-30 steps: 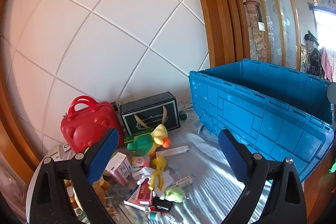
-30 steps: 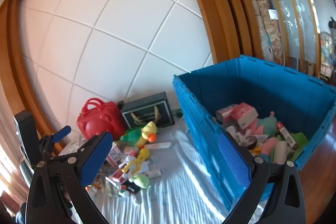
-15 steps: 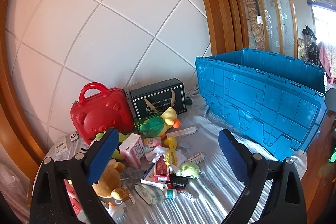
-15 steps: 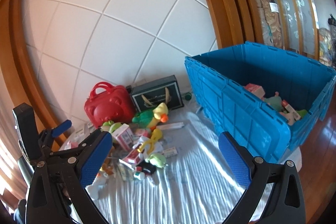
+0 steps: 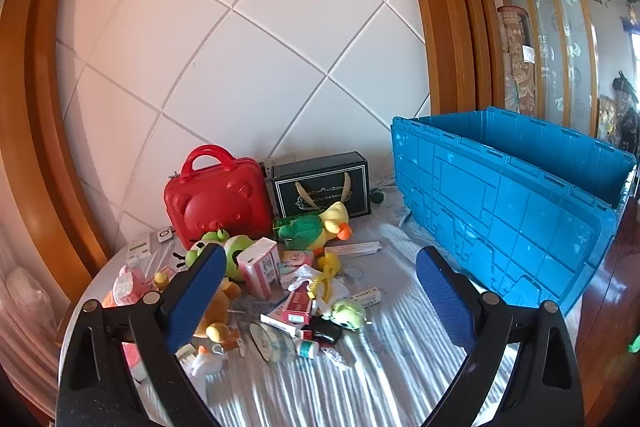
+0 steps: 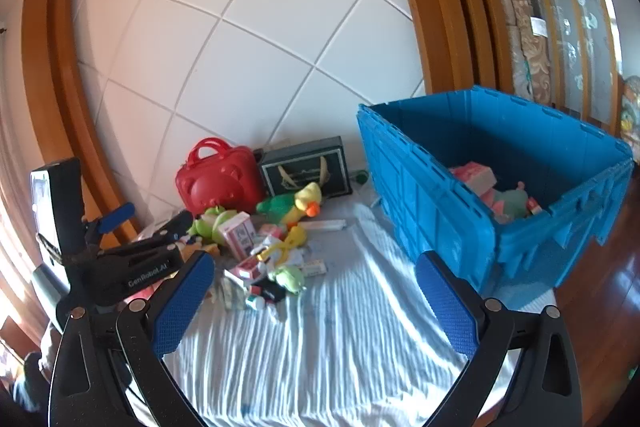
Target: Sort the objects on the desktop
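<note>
Both grippers wide and empty, left gripper (image 5: 316, 291) over the toy pile (image 5: 280, 291) at lower centre, crate (image 5: 500, 211) right: I'd drop straight on one loose item, clear of neighbours.

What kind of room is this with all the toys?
Probably a room in someone's home. Toys like a duck plush lie on a cloth-covered table beside a blue storage bin, with a white padded wall panel and wood trim behind.
</note>
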{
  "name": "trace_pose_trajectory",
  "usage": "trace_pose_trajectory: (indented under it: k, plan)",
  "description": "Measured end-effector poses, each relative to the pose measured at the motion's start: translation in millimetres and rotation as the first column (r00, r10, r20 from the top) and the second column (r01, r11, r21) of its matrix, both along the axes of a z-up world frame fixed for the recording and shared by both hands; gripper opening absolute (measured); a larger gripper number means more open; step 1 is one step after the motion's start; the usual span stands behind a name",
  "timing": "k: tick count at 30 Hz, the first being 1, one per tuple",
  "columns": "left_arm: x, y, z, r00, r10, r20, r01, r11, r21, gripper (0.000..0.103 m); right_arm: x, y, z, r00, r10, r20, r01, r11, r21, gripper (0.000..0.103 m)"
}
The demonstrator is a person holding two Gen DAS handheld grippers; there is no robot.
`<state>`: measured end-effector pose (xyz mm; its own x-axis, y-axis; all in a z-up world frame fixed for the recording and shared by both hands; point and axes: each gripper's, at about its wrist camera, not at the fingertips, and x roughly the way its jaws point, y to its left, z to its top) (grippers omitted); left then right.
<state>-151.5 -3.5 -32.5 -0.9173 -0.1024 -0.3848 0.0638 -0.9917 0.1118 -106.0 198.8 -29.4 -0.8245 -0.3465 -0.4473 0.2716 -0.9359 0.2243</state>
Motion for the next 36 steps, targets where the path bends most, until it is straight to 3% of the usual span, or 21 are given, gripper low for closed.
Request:
trace_pose_trajectory:
  k: [10,19,32,36]
  plan:
    - [38.4,39.8,15.9,0.998,-0.049,-0.047,0.049,0.999,-0.006,0.097,44.0,46.7,-2.3,0.998,-0.055,-0.001,0.055,0.998,-0.020,0.103]
    - [63.1,31.8,22.5,0.998,-0.054,-0.046,0.054,0.999,0.003,0.097,63.5,42.8,-7.3,0.999,-0.038,0.005,0.038,0.999,-0.025,0.103]
    - [80.7,8.6,25.3,0.998,-0.033,-0.058,0.035,0.999,0.039,0.097,64.2,17.5,-2.7,0.999,0.033,-0.015,-0.033,0.999,-0.014,0.103]
    - [80.1,11.1,22.4,0.998,-0.027,-0.060,0.029,0.999,0.018,0.097,60.4,17.3,-4.3,0.999,0.037,-0.012,-0.037,0.999,-0.012,0.103]
